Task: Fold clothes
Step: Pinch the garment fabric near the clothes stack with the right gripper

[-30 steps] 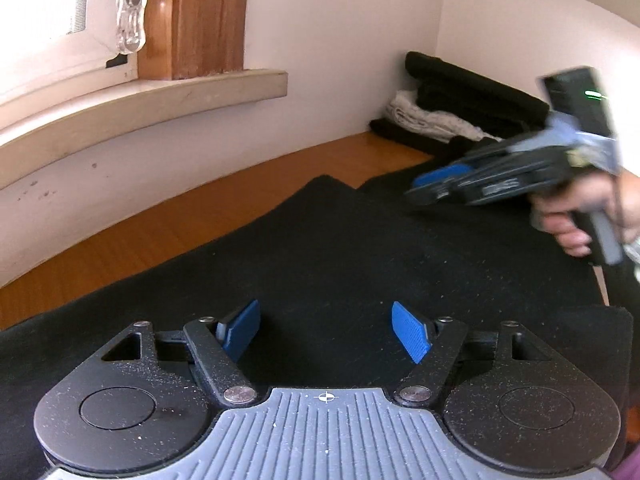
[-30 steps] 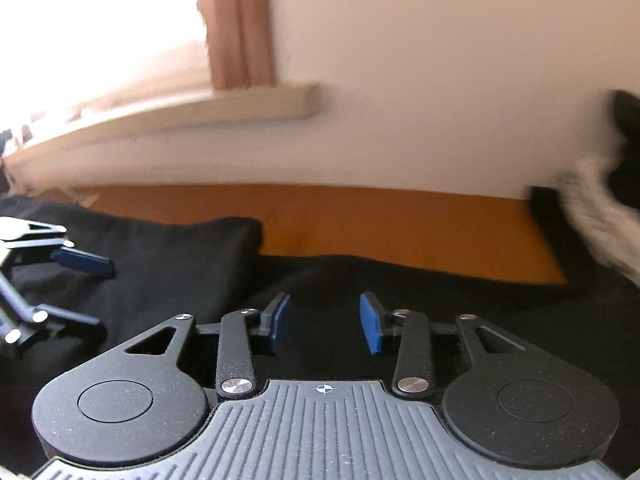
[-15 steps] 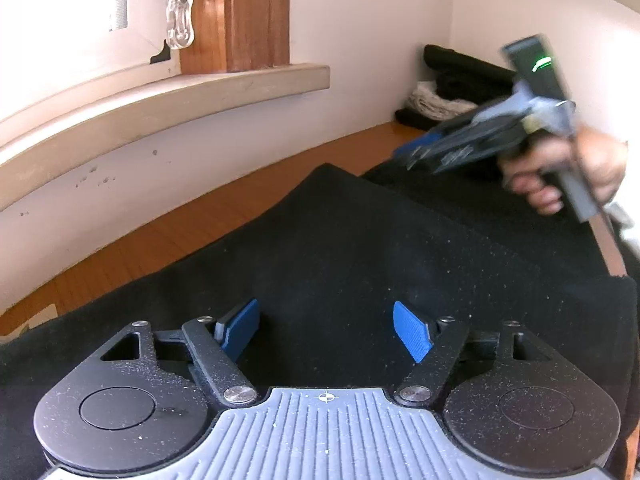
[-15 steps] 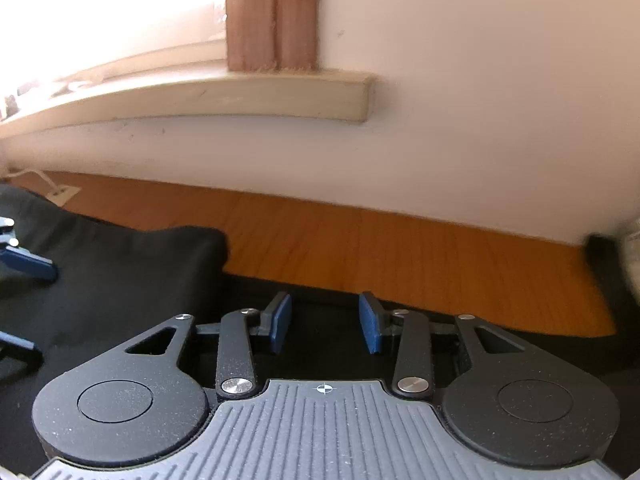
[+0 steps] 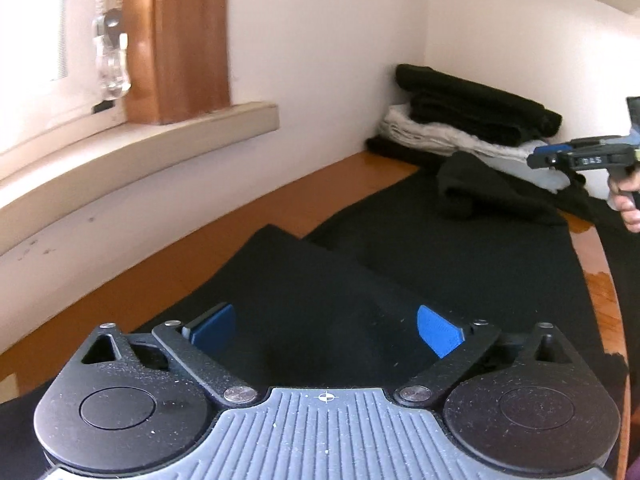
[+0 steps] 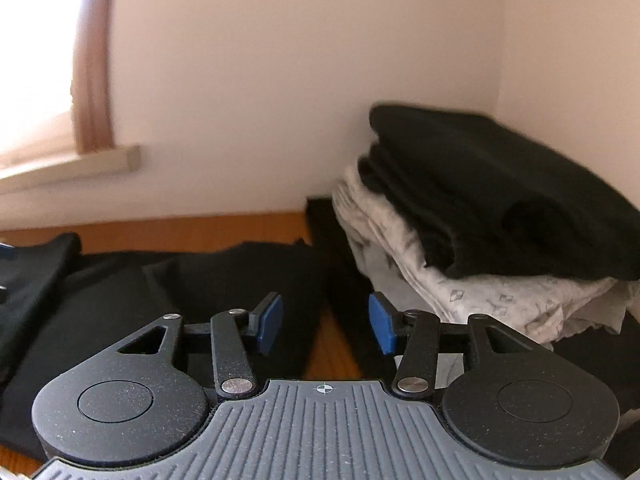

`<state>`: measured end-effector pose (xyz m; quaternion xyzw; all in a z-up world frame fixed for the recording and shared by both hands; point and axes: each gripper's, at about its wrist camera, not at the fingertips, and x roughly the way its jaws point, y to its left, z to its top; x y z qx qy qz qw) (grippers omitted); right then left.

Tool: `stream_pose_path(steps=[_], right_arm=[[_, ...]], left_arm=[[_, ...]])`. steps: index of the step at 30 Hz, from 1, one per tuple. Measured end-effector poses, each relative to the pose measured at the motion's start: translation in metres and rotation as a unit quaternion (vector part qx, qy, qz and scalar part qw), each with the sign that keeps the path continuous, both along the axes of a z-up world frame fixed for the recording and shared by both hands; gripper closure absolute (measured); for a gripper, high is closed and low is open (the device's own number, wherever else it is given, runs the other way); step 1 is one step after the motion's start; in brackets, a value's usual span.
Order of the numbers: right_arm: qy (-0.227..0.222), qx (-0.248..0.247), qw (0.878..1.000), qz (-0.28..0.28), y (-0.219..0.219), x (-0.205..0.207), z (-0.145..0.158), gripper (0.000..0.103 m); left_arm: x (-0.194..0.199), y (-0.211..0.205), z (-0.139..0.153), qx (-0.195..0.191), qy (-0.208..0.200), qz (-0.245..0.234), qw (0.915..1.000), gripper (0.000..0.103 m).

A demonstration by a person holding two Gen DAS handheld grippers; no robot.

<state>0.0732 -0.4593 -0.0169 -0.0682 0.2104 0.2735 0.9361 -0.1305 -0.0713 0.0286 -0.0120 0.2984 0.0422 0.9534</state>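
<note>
Left wrist: left gripper (image 5: 326,330) is wide open, nothing in it, hovering over the black garment (image 5: 400,280) spread on the table (image 5: 240,232). A folded flap (image 5: 304,276) lies just ahead of the fingers, its corner toward the table's window-side edge. Right gripper (image 5: 538,159) has swung away from the middle of the garment toward the far corner, where the stack (image 5: 472,112) sits; from here I cannot tell its opening.

Right wrist: right gripper (image 6: 326,326) is open partway, empty. A second ago it faced bare table and wall; now it points at the garment's rumpled far end (image 6: 240,272) beside the stack (image 6: 480,208).

Read: flap is laid and released; next grab is probably that far end.
</note>
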Motion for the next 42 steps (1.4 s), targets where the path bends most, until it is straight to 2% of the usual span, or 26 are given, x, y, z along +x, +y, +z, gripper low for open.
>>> stream_pose_path(steps=[3, 5, 8, 13, 14, 15, 16, 18, 20, 24, 26, 28, 30, 36, 37, 38, 39, 42], right_arm=[[0.005, 0.008, 0.999, 0.05, 0.021, -0.012, -0.004, 0.054], [0.006, -0.008, 0.996, 0.086, 0.045, -0.015, -0.007, 0.054], [-0.014, -0.068, 0.992, 0.106, 0.084, -0.015, -0.014, 0.054], [-0.025, -0.142, 0.985, 0.097, 0.126, 0.006, -0.024, 0.054], [-0.019, -0.141, 0.985, 0.097, 0.129, 0.01, -0.025, 0.057], [-0.009, -0.131, 0.987, 0.095, 0.13, 0.013, -0.024, 0.081], [0.002, -0.107, 0.99, 0.093, 0.126, 0.017, -0.02, 0.098], [0.011, -0.039, 0.996, 0.083, 0.11, 0.022, -0.007, 0.097], [-0.006, 0.032, 0.998, 0.062, 0.084, 0.018, 0.01, 0.097], [-0.009, 0.086, 0.995, -0.046, 0.019, 0.019, 0.022, 0.096], [-0.008, 0.05, 0.994, -0.094, -0.002, 0.024, 0.017, 0.092], [0.004, 0.037, 0.994, -0.104, -0.015, 0.028, 0.011, 0.091], [0.01, 0.029, 0.996, -0.084, -0.019, 0.029, 0.01, 0.079], [-0.023, -0.059, 0.998, -0.023, 0.007, 0.022, 0.008, 0.07], [-0.028, -0.069, 0.997, -0.016, 0.012, 0.021, 0.007, 0.072], [-0.021, -0.064, 0.998, -0.004, 0.014, 0.023, 0.007, 0.088], [-0.008, -0.052, 0.999, 0.009, 0.015, 0.026, 0.007, 0.098], [0.008, 0.0, 1.0, 0.029, 0.023, 0.024, 0.019, 0.098]], left_arm=[[0.01, -0.004, -0.01, 0.001, 0.022, -0.006, 0.9997, 0.004], [0.011, -0.004, -0.01, -0.001, 0.029, -0.001, 0.9996, 0.004], [0.012, -0.003, -0.01, -0.007, 0.033, 0.004, 0.9994, 0.004], [0.014, -0.001, -0.012, -0.009, 0.034, 0.006, 0.9994, 0.003], [0.013, -0.001, -0.012, -0.008, 0.034, 0.007, 0.9994, 0.003], [0.013, -0.001, -0.012, -0.007, 0.035, 0.006, 0.9993, 0.003], [0.012, -0.001, -0.012, -0.007, 0.036, 0.006, 0.9993, 0.003], [0.013, 0.0, -0.012, -0.008, 0.036, 0.006, 0.9993, 0.002], [0.013, 0.0, -0.012, -0.009, 0.037, 0.006, 0.9992, 0.002], [0.014, 0.001, -0.011, -0.008, 0.039, 0.006, 0.9992, 0.001], [0.015, 0.0, -0.011, -0.006, 0.041, 0.006, 0.9991, 0.001], [0.016, 0.0, -0.011, -0.004, 0.041, 0.006, 0.9991, 0.001], [0.016, -0.001, -0.011, -0.004, 0.042, 0.006, 0.9991, 0.001], [0.016, 0.0, -0.01, -0.005, 0.042, 0.007, 0.9991, 0.001], [0.016, 0.0, -0.009, -0.005, 0.042, 0.007, 0.9991, 0.001], [0.016, 0.0, -0.009, -0.004, 0.04, 0.009, 0.9991, 0.001], [0.016, 0.0, -0.008, -0.004, 0.039, 0.012, 0.9992, 0.001], [0.014, -0.001, -0.001, -0.004, 0.023, 0.024, 0.9994, 0.001]])
